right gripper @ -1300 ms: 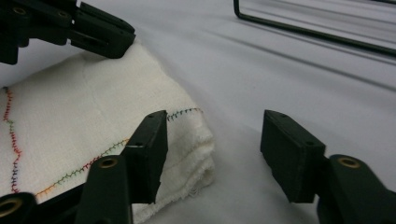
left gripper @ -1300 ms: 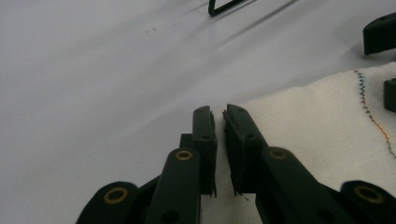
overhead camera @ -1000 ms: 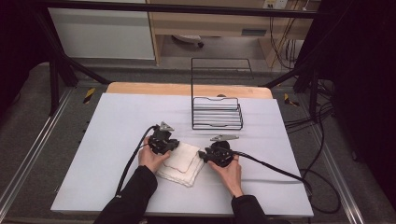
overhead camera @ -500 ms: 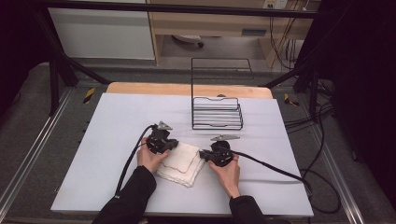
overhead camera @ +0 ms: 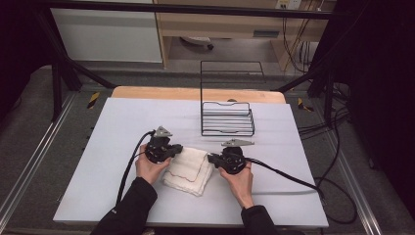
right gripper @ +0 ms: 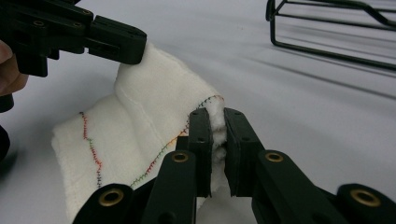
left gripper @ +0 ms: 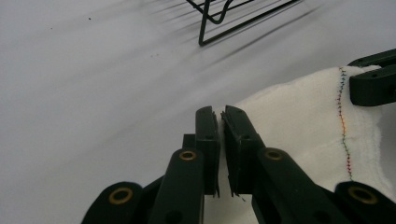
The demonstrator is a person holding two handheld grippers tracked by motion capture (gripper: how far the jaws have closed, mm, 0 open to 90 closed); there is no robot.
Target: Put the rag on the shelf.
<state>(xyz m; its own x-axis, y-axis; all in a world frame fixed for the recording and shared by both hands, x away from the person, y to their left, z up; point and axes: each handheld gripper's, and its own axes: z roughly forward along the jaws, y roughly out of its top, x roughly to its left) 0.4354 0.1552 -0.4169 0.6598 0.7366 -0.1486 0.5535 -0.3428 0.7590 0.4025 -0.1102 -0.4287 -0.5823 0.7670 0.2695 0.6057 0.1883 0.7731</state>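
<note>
White table (overhead camera: 98, 161) | both tools pinch towel (overhead camera: 188, 169) corners, seemingly lifted

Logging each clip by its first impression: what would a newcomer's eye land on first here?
The folded white towel with its multicoloured stitched edge, near the front of the pale table, pinched from both sides: the left gripper is shut on its left corner and the right gripper on its right edge. Behind them stands a black wire rack.

Black wire rack (overhead camera: 227, 118) stands on white table (overhead camera: 98, 161), far side; cables (overhead camera: 337, 147) on floor at right.
</note>
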